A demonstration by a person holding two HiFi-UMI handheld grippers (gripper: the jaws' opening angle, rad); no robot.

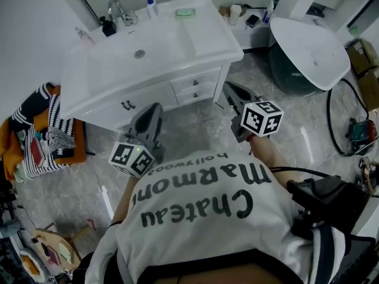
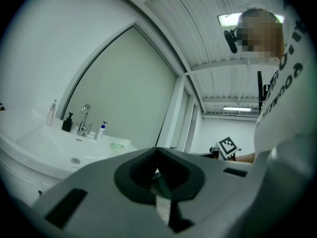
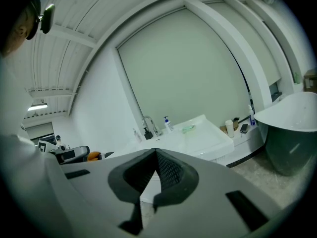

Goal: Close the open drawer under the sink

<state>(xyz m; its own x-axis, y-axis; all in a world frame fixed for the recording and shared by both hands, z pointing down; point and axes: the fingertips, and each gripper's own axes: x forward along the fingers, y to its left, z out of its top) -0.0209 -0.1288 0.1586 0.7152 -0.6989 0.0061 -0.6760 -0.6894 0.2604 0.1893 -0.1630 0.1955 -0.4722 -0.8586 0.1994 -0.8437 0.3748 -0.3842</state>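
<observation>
A white vanity with a sink (image 1: pixel 148 55) stands ahead of me on the marble floor. Two small drawers (image 1: pixel 195 86) with dark knobs sit under its right half, and a pair of doors (image 1: pixel 127 105) is to their left. I cannot tell how far either drawer stands out. My left gripper (image 1: pixel 155 107) is shut and empty, level, just in front of the doors. My right gripper (image 1: pixel 228 87) is also shut and empty, its tips close to the right of the drawers. In the right gripper view the shut gripper (image 3: pixel 154 152) points toward the sink (image 3: pixel 188 138). The left gripper (image 2: pixel 157 152) shows the sink (image 2: pixel 59 148) at its left.
A faucet (image 1: pixel 118 10), a soap pump (image 1: pixel 151 5) and a green soap (image 1: pixel 185 12) stand on the sink top. A white and dark bathtub (image 1: pixel 308 52) is at the right. A striped pile of cloth (image 1: pixel 41 129) lies left of the vanity. Cables (image 1: pixel 349 129) run at the far right.
</observation>
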